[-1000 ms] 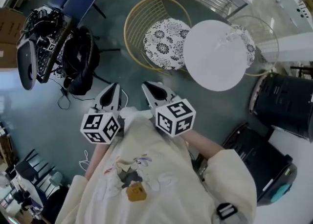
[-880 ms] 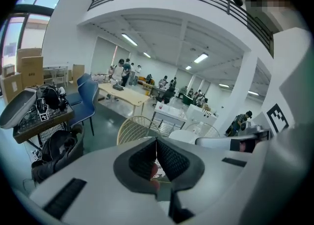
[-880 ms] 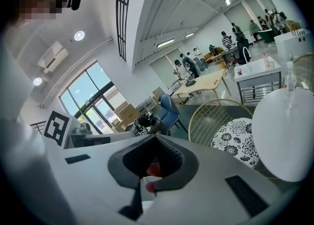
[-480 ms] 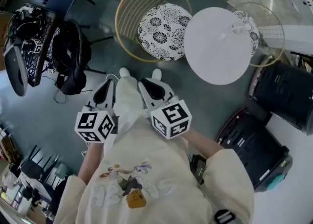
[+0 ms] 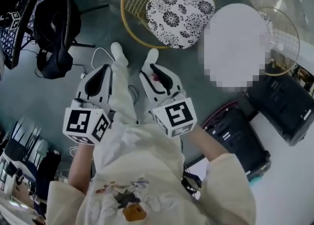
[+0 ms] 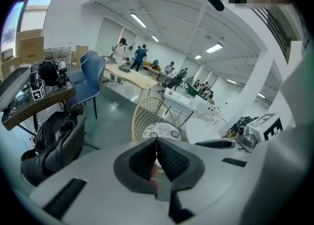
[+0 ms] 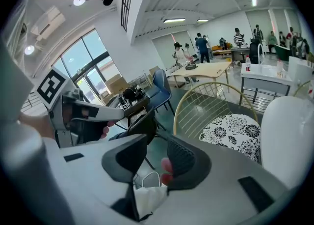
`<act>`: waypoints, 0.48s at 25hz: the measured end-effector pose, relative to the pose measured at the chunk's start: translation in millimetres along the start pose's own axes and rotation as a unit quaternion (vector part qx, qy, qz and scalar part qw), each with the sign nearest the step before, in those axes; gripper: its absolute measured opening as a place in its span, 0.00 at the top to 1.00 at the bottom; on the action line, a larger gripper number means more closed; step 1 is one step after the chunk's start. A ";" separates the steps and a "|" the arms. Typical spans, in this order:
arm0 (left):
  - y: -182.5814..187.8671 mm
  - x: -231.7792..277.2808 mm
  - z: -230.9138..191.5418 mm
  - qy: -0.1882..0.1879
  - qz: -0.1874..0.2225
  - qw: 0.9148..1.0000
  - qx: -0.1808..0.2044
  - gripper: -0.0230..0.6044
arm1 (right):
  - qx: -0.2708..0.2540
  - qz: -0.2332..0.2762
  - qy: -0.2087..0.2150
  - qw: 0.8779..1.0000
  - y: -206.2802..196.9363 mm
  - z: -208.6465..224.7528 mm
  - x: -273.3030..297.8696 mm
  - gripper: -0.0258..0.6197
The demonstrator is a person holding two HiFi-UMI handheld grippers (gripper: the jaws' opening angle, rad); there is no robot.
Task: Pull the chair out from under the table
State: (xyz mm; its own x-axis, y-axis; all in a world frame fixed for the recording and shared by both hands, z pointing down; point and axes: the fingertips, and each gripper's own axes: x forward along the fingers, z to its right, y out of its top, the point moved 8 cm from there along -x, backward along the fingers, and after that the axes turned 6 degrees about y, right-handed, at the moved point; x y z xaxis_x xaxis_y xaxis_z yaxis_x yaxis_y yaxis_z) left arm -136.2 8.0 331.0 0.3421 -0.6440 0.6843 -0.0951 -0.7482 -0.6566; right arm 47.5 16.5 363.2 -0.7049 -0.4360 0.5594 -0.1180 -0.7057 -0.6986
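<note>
White left gripper (image 5: 104,70) shut tight, empty — right gripper (image 5: 153,68) just been opening, jaws apart, nothing gripped between. Ahead, well apart: gold wire chair (image 5: 179,0) with flowered seat, just beside round white table (image 7: 289,135).

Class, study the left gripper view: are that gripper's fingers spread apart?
No, the fingers of the left gripper meet tip to tip, shut, short of the chair.
</note>
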 end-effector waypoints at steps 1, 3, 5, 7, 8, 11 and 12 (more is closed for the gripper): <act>-6.9 6.7 -5.1 -0.001 -0.005 1.000 -0.006 0.95 | -0.007 -0.006 -0.002 1.000 -4.1 2.0 8.0 0.78; -20.7 22.1 -12.8 -0.006 -0.016 1.000 -0.020 0.95 | -0.015 -0.016 -0.002 1.000 -13.0 7.4 22.6 0.77; -32.8 39.6 -18.7 -0.013 -0.023 0.999 -0.027 0.95 | -0.027 -0.026 -0.005 0.999 -22.2 15.8 37.9 0.77; -42.0 57.4 -26.0 -0.018 -0.026 0.999 -0.026 0.95 | -0.038 -0.032 -0.010 0.999 -31.2 22.8 54.2 0.77; -44.7 66.1 -30.0 -0.023 -0.026 0.999 -0.025 0.95 | -0.039 -0.033 -0.010 0.999 -34.4 24.4 61.1 0.77; -42.6 93.1 -43.5 -0.056 -0.032 0.998 -0.027 0.95 | -0.035 -0.032 -0.008 0.999 -37.0 23.5 73.4 0.77; -38.6 102.9 -49.0 -0.066 -0.037 0.997 -0.024 0.95 | -0.031 -0.032 -0.008 0.999 -36.8 22.8 75.5 0.77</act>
State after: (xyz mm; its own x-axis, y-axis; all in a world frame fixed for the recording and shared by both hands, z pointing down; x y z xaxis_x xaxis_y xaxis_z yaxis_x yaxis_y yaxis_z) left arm -143.1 -37.2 442.3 0.4689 -0.5628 0.6808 -0.1090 -0.8017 -0.5877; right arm 14.6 -3.2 441.4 -0.6832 -0.4007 0.6105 -0.2051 -0.6970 -0.6871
